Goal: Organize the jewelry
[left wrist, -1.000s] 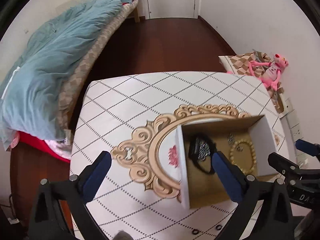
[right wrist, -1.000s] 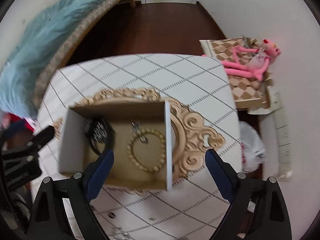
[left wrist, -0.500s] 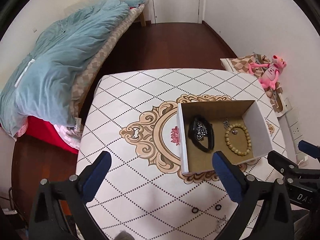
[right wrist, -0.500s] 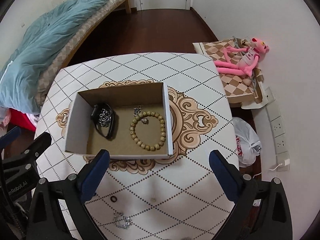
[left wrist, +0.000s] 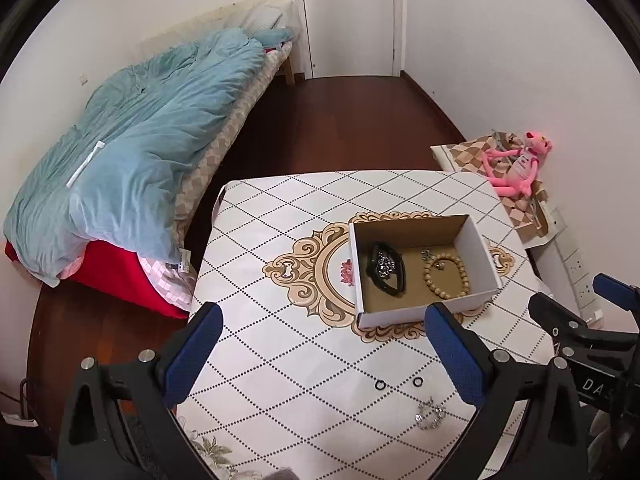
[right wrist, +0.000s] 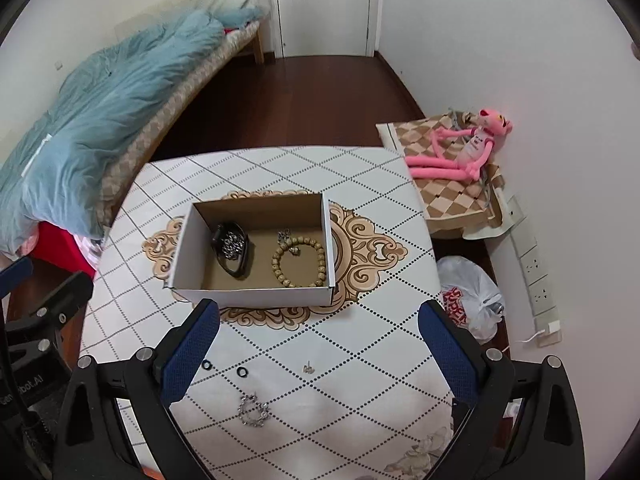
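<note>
R tool [right wrist: 318, 346] held wide, nothing gripped; L tool [left wrist: 324, 346] likewise wide & empty. Both held above the surface [right wrist: 360, 184], lower frame. Between R tool's fingers, lower centre: silver chain [right wrist: 253, 410], two black rings [right wrist: 224, 368], small charm [right wrist: 308, 368], all loose on surface, not yet boxed. Mid-frame: cardboard box [right wrist: 256, 294] w/ black bracelet [right wrist: 236, 256] & bead bracelet [right wrist: 298, 262] inside. Task judged approx. half done; the loose pieces are left.
</note>
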A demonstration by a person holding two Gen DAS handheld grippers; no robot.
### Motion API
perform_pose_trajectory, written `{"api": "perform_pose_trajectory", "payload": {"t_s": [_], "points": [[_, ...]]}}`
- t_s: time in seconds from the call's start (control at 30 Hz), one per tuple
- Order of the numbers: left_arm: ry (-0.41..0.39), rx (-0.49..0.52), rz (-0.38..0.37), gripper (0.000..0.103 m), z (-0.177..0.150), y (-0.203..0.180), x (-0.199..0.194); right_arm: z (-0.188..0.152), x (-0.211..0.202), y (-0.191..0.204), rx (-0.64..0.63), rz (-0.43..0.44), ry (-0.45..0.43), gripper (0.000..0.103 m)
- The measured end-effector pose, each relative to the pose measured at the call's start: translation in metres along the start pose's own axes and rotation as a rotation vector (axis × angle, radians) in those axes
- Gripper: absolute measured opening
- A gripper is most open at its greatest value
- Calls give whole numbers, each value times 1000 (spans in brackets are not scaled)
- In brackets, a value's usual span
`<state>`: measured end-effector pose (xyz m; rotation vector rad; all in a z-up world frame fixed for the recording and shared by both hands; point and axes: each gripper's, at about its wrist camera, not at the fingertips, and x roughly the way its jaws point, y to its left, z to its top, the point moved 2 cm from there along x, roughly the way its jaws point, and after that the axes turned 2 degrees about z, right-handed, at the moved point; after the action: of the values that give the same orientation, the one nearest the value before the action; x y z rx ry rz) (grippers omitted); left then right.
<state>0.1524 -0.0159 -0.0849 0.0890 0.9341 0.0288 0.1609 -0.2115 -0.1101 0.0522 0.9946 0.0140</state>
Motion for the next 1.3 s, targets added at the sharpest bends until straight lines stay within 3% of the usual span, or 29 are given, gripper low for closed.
{"api": "perform_pose_trajectory", "payload": {"t_s": [0.37, 0.53, 0.67, 0.73, 0.8, 0.9, 1.0, 1.07, 1.1, 1.13, 1.3], "points": [[-18, -30, 42, 103, -10, 11, -19, -12, -34, 5, 25, 25, -30, 101], [37, -24, 108, 103, -42, 18, 8, -50, 2, 9, 56, 61, 64, 101], [155, -5, 159, 103, -86, 24, 49, -98, 55, 15, 105, 108, 189, 99], [213, 1, 173, 103, -104, 27, 66, -121, 79, 19, 120, 118, 237, 80], [258, 9, 182, 103, -121, 29, 80, -134, 94, 24, 119, 117, 257, 70], [281, 13, 194, 103, -134, 32, 89, -146, 109, 34, 106, 122, 262, 66], [293, 11, 195, 103, -137, 34, 94, -152, 113, 46, 44, 57, 229, 59], [295, 13, 192, 103, -137, 33, 97, -155, 110, 53, 4, 11, 205, 42], [293, 15, 189, 103, -137, 33, 98, -156, 109, 54, -7, 3, 190, 18], [291, 20, 189, 103, -136, 31, 99, -156, 107, 54, -11, 9, 182, 8], [289, 37, 168, 103, -133, 22, 103, -149, 96, 31, 104, 86, 161, 6]]}}
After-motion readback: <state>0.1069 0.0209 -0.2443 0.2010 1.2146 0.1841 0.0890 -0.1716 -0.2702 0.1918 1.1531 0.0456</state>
